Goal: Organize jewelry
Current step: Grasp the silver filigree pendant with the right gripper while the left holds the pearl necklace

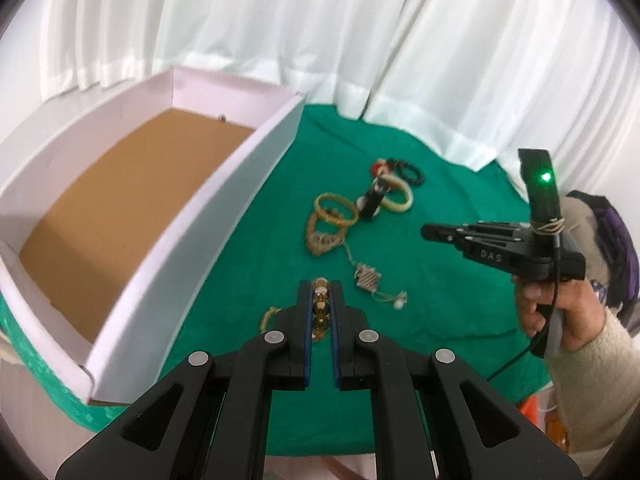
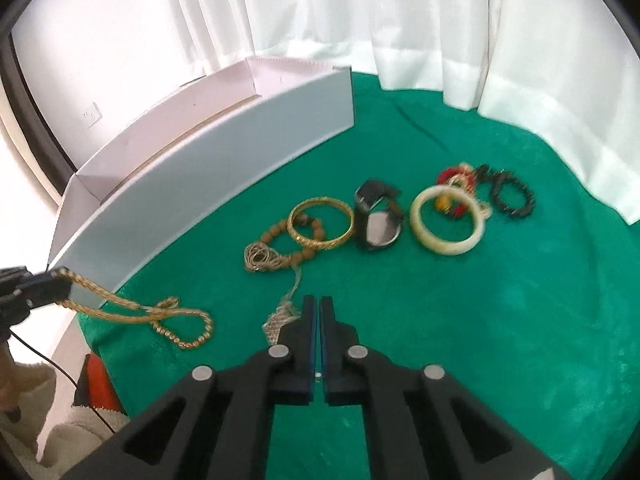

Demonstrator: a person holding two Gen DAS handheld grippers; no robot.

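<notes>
Gold necklace (image 2: 176,316) in left gripper (image 1: 320,300) (dangling)

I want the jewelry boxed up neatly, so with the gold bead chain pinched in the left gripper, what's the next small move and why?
Probably lift the left gripper higher and swing it over the white box. Its jaws are shut on the gold chain, whose tail lies on the green cloth, and the box wall stands between.

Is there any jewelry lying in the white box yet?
No: in the left wrist view the white box shows only its bare brown floor, and the bangles and watch lie on the green cloth.
</notes>
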